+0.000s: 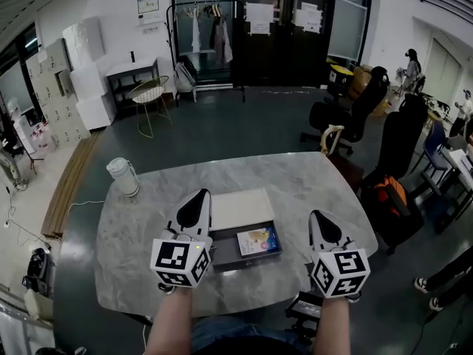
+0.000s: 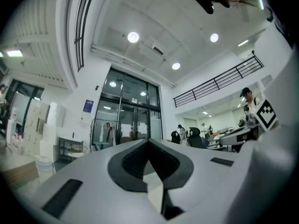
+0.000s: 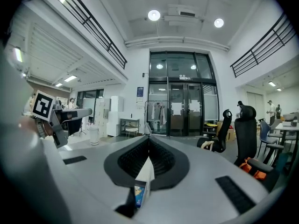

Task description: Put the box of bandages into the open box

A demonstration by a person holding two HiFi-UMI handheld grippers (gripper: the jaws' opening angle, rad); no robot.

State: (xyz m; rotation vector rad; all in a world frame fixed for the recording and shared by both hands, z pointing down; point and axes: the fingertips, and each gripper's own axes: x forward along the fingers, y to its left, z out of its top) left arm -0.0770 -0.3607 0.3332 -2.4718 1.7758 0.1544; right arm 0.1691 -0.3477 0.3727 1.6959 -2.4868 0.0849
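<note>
While the small flat box of bandages [image 1: 258, 240], blue and yellow on its printed face, lies inside the shallow dark open box [image 1: 222, 257] on the grey marble counter [image 1: 310, 183], I hold both tools above the near edge, pointing roughly level. My left tool [image 1: 199, 197] is clenched on nothing, by the white lid [image 1: 242, 209]. My right tool [image 1: 320, 219] is likewise clenched and empty, right of the box. A white jug [image 1: 123, 176] stands well apart at the far left.

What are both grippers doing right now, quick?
Left gripper: closed, holding nothing.
Right gripper: closed, holding nothing.
</note>
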